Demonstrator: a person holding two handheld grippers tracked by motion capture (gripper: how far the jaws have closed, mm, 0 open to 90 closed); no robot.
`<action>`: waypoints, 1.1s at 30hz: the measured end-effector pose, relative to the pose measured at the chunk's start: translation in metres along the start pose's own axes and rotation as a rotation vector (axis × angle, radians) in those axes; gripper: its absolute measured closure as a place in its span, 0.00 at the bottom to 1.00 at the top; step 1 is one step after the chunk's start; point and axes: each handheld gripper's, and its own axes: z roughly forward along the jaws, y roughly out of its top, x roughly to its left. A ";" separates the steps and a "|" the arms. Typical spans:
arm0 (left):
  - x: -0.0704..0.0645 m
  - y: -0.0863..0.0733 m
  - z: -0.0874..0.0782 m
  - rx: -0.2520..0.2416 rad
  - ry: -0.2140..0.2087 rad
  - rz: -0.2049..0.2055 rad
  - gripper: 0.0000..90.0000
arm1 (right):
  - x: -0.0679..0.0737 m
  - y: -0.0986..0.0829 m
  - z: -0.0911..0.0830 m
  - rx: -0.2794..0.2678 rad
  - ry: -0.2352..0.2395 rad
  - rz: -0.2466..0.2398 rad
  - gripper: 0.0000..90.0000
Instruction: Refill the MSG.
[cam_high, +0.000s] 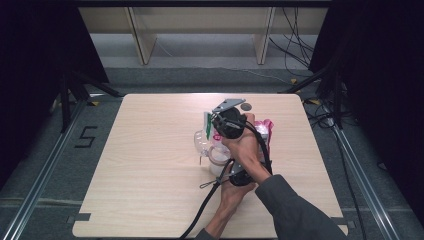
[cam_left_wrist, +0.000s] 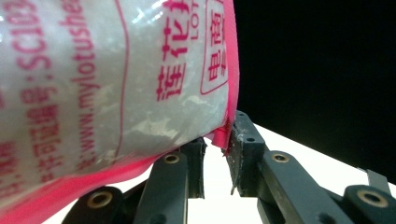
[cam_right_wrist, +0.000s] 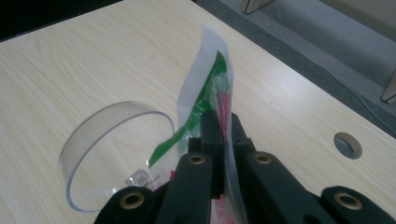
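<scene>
The left gripper view carries the readable print: a clear plastic bag (cam_left_wrist: 116, 84) with a pink sealed edge, lettered in pink with "www.mylotushe…", "SC108…", "LOT…" and Chinese characters cut off at the frame. The bag's lower pink corner sits in the gap between the left gripper (cam_left_wrist: 215, 154) jaws; the jaws stand slightly apart, the corner touches the right-hand jaw, and I cannot tell whether they actually pinch it.

In the right gripper view the right gripper (cam_right_wrist: 218, 133) has its jaws pressed together on the top strip of a thin bag (cam_right_wrist: 205, 79), white film with a green band and fine pink print too small to read. The strip stands upright above the jaws. Just beside it, lower left, a clear round container (cam_right_wrist: 100, 140) stands open on the light wood table (cam_right_wrist: 70, 60); a small clear piece lies at its base.

The high view places all this right of the table's middle. The person's forearms cross, both hands close together over the bag (cam_high: 262, 131) and the container (cam_high: 206, 142). The right gripper (cam_high: 210, 120) is farther from the person, the left gripper (cam_high: 240, 176) nearer. A "5" (cam_high: 86, 136) is marked on the floor left of the table (cam_high: 150, 165).
</scene>
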 end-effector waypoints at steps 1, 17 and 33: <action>0.000 0.000 0.000 0.003 -0.001 0.002 0.86 | 0.000 0.000 0.001 0.001 -0.006 -0.007 1.00; 0.005 0.003 -0.004 0.059 -0.008 0.048 0.86 | 0.000 0.003 0.004 0.012 -0.006 -0.023 1.00; 0.004 0.000 -0.001 -0.011 -0.032 -0.028 0.87 | -0.002 0.004 0.006 0.007 -0.022 -0.039 1.00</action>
